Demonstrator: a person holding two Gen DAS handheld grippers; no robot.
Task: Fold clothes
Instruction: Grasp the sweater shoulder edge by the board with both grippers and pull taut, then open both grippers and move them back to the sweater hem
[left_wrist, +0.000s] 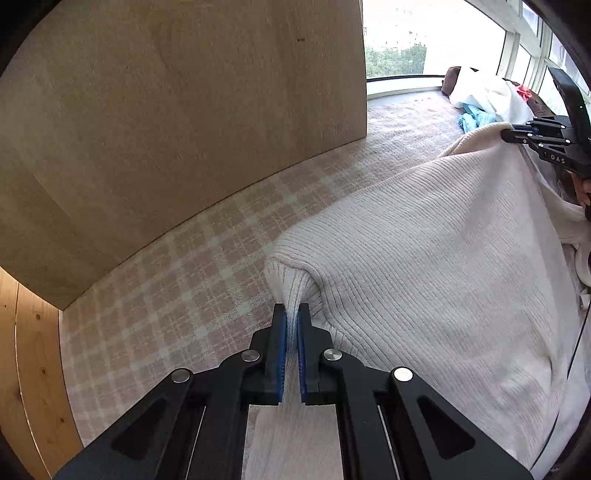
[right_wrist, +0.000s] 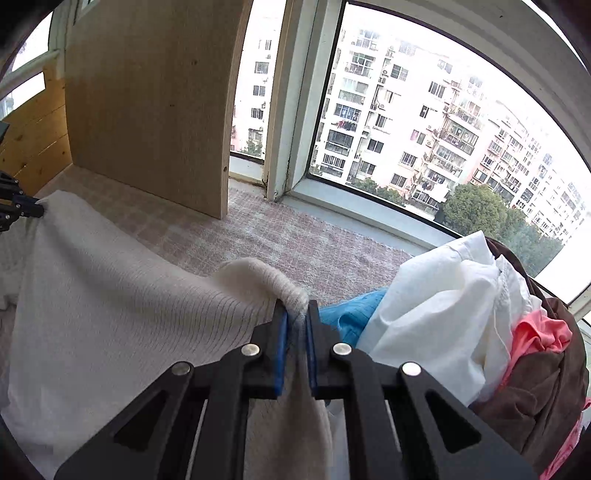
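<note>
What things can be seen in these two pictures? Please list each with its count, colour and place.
sweater: one, cream, ribbed, held up between both grippers over the cloth
checked cloth: one, pink and white, covering the surface
wooden board: one, light brown, upright behind the cloth
pile of clothes: one, white, blue, pink and brown, right side by the window
window: pale frame, apartment blocks and trees outside
left gripper: black, blue pads, shut on the sweater
right gripper: black, blue pads, shut on the sweater

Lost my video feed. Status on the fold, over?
Left gripper and right gripper both shut on cream sweater, stretched between them. Clothes pile lies right. Nothing blocking.
</note>
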